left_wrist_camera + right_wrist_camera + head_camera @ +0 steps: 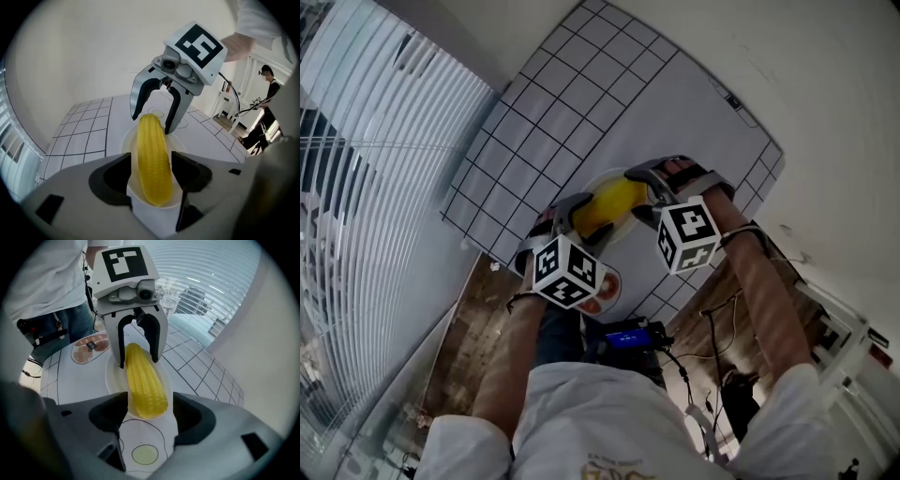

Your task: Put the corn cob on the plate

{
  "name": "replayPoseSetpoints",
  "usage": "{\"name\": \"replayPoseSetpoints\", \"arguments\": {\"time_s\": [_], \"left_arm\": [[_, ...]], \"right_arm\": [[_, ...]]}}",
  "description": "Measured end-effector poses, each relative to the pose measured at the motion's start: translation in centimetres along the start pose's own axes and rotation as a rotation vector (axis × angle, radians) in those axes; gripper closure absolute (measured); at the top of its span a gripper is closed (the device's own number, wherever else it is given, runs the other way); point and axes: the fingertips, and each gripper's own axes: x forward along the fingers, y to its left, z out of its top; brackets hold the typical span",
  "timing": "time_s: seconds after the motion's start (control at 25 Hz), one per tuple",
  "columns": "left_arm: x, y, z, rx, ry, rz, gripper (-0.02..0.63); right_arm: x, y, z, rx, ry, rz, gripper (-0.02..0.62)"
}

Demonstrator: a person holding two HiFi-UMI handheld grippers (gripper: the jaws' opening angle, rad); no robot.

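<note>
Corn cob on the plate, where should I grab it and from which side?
Grip the corn cob across its thick middle, coming from above with jaws either side of its long axis. It lies flat on the plate, rounded and tapering at the ends, so the middle probably gives the steadiest hold.

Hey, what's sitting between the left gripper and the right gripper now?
The yellow corn cob, lying on the white plate, spans the gap between the left gripper and right gripper; the head view shows it.
</note>
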Motion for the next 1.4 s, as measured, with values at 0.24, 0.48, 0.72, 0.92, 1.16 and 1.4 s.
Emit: {"name": "replayPoseSetpoints", "arguments": {"time_s": [0.24, 0.48, 0.72, 0.92, 1.16, 1.4], "left_arm": [[-1.2, 0.4, 0.4, -0.005, -0.036, -0.014, 0.341], [-2.5, 0.8, 0.5, -0.026, -0.061, -0.02, 0.342], [-4.2, 1.2, 0.2, -0.072, -0.125, -0.032, 0.345], [-6.3, 3.0, -0.3, -0.136, -0.172, 0.051, 0.597], [-8.1, 4.1, -0.8, -0.177, -0.203, 0.046, 0.598], [-11.3, 5.1, -0.1, -0.232, -0.319, 0.078, 0.598]], "right_arm": [[-1.7, -0.5, 0.3, 0.08, -0.022, -0.066, 0.288], [-2.8, -0.4, 0.9, 0.196, -0.048, -0.113, 0.29], [-4.6, -0.5, 1.8, 0.322, -0.066, -0.223, 0.444], [-6.3, -1.0, 0.6, 0.554, -0.091, -0.363, 0.588], [-8.0, 1.0, -0.6, 0.931, -0.205, -0.445, 0.589], [-12.1, 2.4, 1.4, 1.029, -0.285, -0.634, 0.589]]}}
